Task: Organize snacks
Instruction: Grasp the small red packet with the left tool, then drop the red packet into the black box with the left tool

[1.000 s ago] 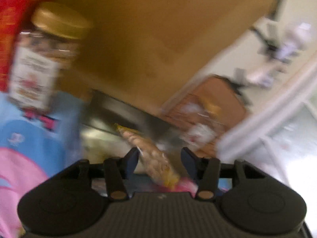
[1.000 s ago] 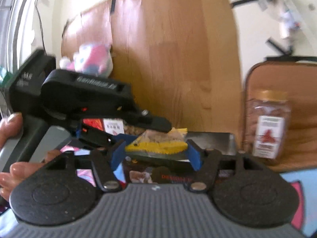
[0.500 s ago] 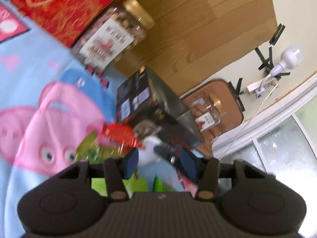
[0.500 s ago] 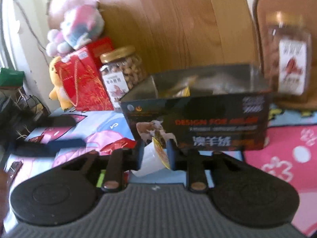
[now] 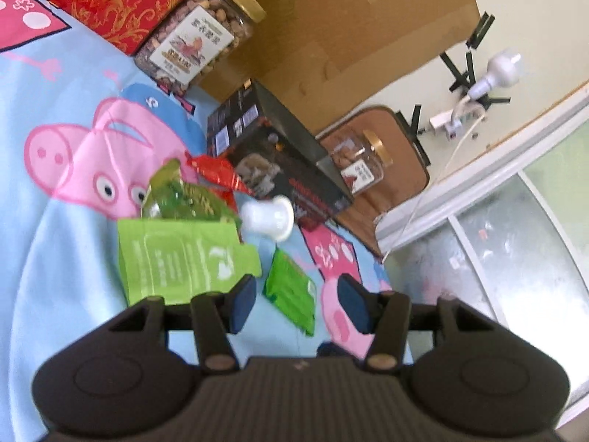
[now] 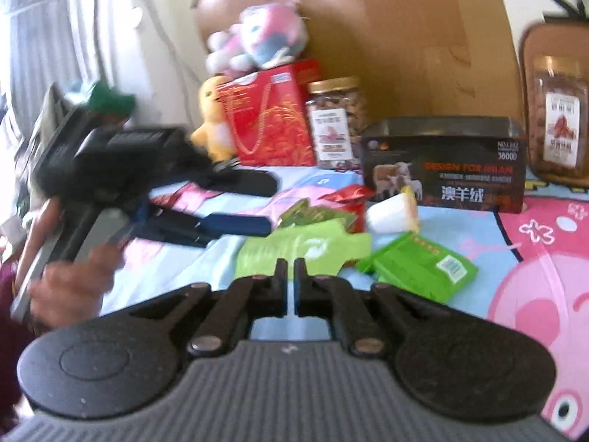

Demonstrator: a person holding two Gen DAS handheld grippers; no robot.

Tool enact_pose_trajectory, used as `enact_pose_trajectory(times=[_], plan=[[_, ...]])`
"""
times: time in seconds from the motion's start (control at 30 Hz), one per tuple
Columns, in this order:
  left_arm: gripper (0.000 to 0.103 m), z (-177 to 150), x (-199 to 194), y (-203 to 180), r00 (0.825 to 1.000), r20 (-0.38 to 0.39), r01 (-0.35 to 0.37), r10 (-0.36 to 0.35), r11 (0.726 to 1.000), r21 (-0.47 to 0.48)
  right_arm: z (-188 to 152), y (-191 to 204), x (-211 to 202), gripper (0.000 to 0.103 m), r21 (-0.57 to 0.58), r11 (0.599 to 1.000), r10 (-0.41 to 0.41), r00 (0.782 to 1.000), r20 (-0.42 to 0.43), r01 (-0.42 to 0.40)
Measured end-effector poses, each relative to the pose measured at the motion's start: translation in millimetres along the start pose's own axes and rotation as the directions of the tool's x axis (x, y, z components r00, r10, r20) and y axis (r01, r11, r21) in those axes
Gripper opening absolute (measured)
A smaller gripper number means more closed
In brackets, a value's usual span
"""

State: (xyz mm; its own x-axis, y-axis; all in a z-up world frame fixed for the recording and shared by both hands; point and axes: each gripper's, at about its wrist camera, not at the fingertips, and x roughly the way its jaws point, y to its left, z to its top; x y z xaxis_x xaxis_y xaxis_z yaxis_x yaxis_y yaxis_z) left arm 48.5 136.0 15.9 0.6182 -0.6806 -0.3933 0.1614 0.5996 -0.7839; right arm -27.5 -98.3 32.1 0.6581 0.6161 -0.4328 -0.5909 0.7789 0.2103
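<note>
Black box (image 6: 443,164) — interior contents hidden by its front wall. Left of it, hand (image 6: 70,287) and left tongs (image 6: 265,202) motion-blurred; jar (image 6: 335,121) label illegible.

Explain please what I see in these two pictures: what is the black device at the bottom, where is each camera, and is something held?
No robot: a person carries a hand-held gripper in each hand, each with a camera looking along its jaws. The left gripper has its jaws apart and opening, empty, above a small green packet. The right gripper has its jaws almost together, closing on nothing. Its view also shows the left gripper in the person's hand. On the cartoon blanket lie a big green pouch, a red wrapper and a white cup on its side. Behind stand a dark box, two nut jars and a red gift bag.
</note>
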Motion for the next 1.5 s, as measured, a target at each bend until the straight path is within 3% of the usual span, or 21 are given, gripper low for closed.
enact_pose_trajectory(times=[0.13, 0.23, 0.3, 0.37, 0.43, 0.5, 0.67, 0.77, 0.87, 0.9, 0.93, 0.97, 1.03, 1.1, 1.33, 1.5], plan=[[0.050, -2, -5, 3, 1.000, 0.019, -0.001, 0.001, 1.000, -0.005, 12, -17, 5, 0.019, 0.041, 0.997, -0.071, 0.997, 0.009, 0.070], [0.050, 13, -10, 6, 0.997, 0.061, -0.037, 0.037, 0.999, -0.007, 27, -37, 17, 0.041, 0.094, 0.989, -0.120, 0.992, 0.024, 0.118], [0.050, 32, -8, 8, 0.994, 0.086, -0.063, 0.063, 0.998, 0.000, 38, -50, 35, 0.043, 0.144, 0.984, -0.106, 0.994, 0.018, 0.102], [0.051, 55, 0, 14, 0.991, 0.090, -0.099, 0.099, 0.995, -0.010, 49, -60, 56, 0.043, 0.220, 0.975, -0.034, 0.999, -0.001, 0.034], [0.064, 77, 12, 24, 0.988, 0.090, -0.125, 0.127, 0.992, -0.033, 60, -69, 79, 0.043, 0.308, 0.951, -0.006, 1.000, -0.016, 0.010], [0.079, 91, 24, 36, 0.985, 0.086, -0.147, 0.152, 0.987, -0.058, 71, -74, 99, 0.043, 0.322, 0.947, -0.014, 1.000, -0.021, 0.020], [0.079, 104, 56, 65, 0.987, 0.026, -0.151, 0.156, 0.980, -0.130, 83, -58, 150, 0.043, 0.044, 0.990, -0.126, 0.987, -0.101, 0.131], [0.079, 99, 64, 70, 0.994, 0.015, -0.106, 0.108, 0.986, -0.126, 75, -61, 174, 0.042, -0.001, 0.997, -0.082, 0.977, -0.198, 0.083], [0.079, 92, 70, 63, 0.994, 0.017, -0.105, 0.107, 0.991, -0.078, 65, -43, 179, 0.045, -0.167, 0.980, -0.141, 0.970, -0.198, 0.108], [0.070, 90, 74, 61, 0.994, 0.014, -0.111, 0.112, 0.992, -0.064, 63, -39, 181, 0.044, -0.187, 0.977, -0.145, 0.967, -0.208, 0.107], [0.051, 90, 78, 60, 0.995, -0.004, -0.097, 0.097, 0.993, -0.062, 63, -36, 184, 0.042, -0.194, 0.976, -0.139, 0.965, -0.223, 0.096], [0.049, 89, 82, 62, 0.996, -0.023, -0.085, 0.083, 0.994, -0.069, 61, -34, 185, 0.030, -0.189, 0.980, -0.115, 0.964, -0.239, 0.070], [0.026, 87, 84, 63, 0.993, -0.020, -0.114, 0.113, 0.992, -0.063, 58, -32, 182, 0.017, -0.187, 0.979, -0.121, 0.967, -0.226, 0.079], [0.022, 84, 80, 62, 0.994, -0.017, -0.113, 0.112, 0.992, -0.057, 53, -25, 176, 0.008, -0.219, 0.971, -0.138, 0.970, -0.200, 0.093], [0.022, 67, 41, 35, 0.999, 0.038, 0.009, -0.008, 0.999, -0.031, 47, -2, 123, 0.004, -0.261, 0.959, -0.125, 0.991, -0.037, 0.112], [0.023, 83, 40, -11, 0.998, 0.047, 0.041, -0.045, 0.995, 0.087, 57, 3, 94, 0.004, -0.300, 0.932, -0.174, 0.978, 0.118, 0.202]])
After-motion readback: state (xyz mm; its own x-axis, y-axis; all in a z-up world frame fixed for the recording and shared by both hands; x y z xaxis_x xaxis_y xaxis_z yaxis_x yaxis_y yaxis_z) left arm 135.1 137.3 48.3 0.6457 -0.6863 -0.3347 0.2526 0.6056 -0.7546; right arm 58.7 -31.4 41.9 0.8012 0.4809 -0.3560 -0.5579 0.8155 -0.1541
